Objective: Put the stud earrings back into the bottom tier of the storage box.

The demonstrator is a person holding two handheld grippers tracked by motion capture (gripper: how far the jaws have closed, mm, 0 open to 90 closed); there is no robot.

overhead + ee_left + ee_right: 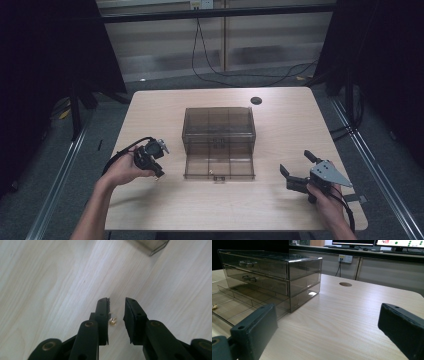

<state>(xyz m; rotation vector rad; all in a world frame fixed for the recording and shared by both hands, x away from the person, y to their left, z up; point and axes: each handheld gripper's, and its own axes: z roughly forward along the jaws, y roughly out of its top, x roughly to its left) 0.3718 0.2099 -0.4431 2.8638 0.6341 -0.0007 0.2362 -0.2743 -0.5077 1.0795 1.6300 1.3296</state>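
A smoked clear drawer cabinet (218, 125) stands mid-table with its bottom drawer (219, 167) pulled out toward me. In the right gripper view the cabinet (272, 272) is at the left, its upper two drawers shut and the open drawer (234, 305) holding a small gold piece (214, 306). My left gripper (158, 175) points down at the table left of the drawer. Its jaws are slightly apart around a small gold object (113, 321) lying on the wood, left gripper (117, 301) open. My right gripper (298, 163) is wide open and holds nothing, right gripper (327, 308).
A round cable hole (256, 100) sits at the table's back right, also seen as the hole (345, 284) past the cabinet. The drawer's corner (152, 246) shows above the left jaws. Cables lie on the floor behind the table (150, 105).
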